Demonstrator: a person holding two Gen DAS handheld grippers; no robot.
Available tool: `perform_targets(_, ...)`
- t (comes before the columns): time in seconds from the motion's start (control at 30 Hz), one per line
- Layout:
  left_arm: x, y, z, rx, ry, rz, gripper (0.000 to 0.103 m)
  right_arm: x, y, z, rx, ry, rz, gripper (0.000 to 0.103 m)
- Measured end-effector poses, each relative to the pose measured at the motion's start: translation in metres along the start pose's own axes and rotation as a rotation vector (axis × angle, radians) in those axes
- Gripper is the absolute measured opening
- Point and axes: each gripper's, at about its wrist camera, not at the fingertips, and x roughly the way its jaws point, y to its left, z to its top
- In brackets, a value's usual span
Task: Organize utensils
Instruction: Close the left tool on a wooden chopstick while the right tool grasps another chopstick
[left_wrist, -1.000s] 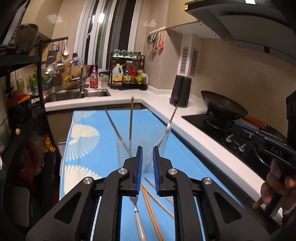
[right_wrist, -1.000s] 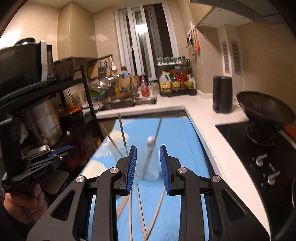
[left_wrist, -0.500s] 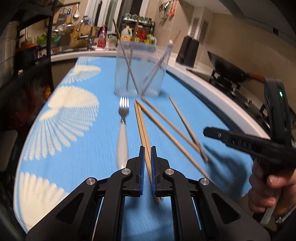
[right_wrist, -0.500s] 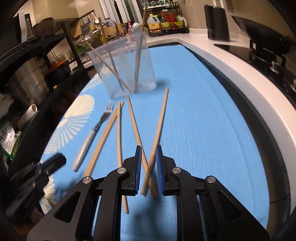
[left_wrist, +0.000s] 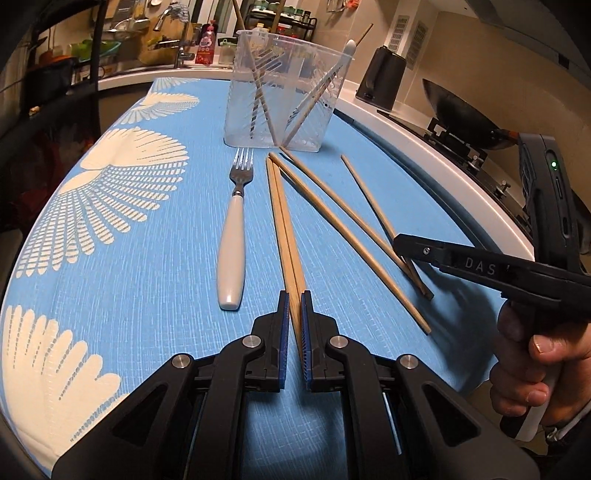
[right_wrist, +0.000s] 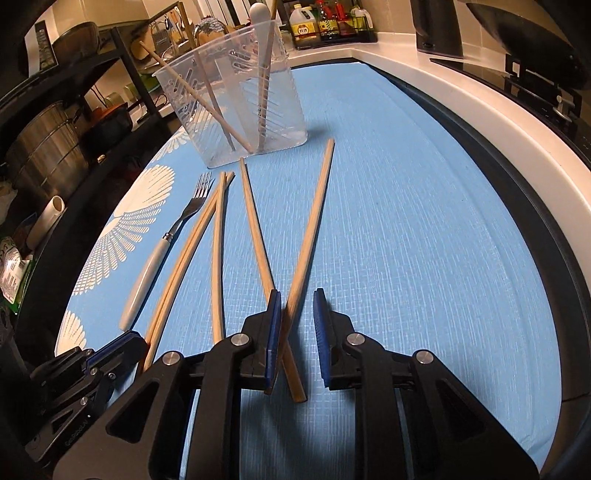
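Observation:
Several wooden chopsticks and a white-handled fork (left_wrist: 232, 240) lie on the blue mat (left_wrist: 129, 277) in front of a clear plastic holder (left_wrist: 284, 92) that has utensils standing in it. My left gripper (left_wrist: 294, 299) is down at the mat, shut on the near ends of a side-by-side chopstick pair (left_wrist: 282, 221). My right gripper (right_wrist: 297, 299) is closing around two crossed chopsticks (right_wrist: 310, 229). They touch its left pad, and a gap shows at the right pad. The right gripper's tip (left_wrist: 402, 245) also shows in the left wrist view, held by a hand (left_wrist: 528, 369).
A white counter edge (right_wrist: 498, 122) borders the mat on the right, with a stove and dark wok (left_wrist: 461, 114) beyond it. A black appliance (left_wrist: 384, 85) and a bottle rack (right_wrist: 332, 22) stand at the back. A dark shelf with pots (right_wrist: 44, 147) is at the left.
Both grippers have come down from above the holder to the mat. The left has shut on the chopstick pair. The right jaws have narrowed around the crossed chopsticks.

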Motion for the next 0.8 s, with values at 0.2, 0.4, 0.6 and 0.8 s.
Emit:
perform_targets(0.2, 0.002, -0.009, 0.0, 0.057, -0.001, 0.044, 0.007, 0.0, -0.002, 0.002, -0.002, 0.014, 0.008, 0.007)
perform_targets(0.4, 0.001, -0.01, 0.0, 0.075, 0.003, 0.065, 0.007, -0.007, -0.009, 0.003, -0.002, 0.019, -0.002, 0.006)
perform_targets(0.6, 0.0, -0.013, -0.001, 0.1, 0.005, 0.083, 0.008, -0.015, -0.013, 0.003, -0.042, 0.009, -0.069, 0.006)
perform_targets(0.8, 0.0, -0.018, -0.002, 0.134, -0.009, 0.105, 0.008, -0.02, -0.02, -0.007, -0.053, -0.022, -0.115, 0.007)
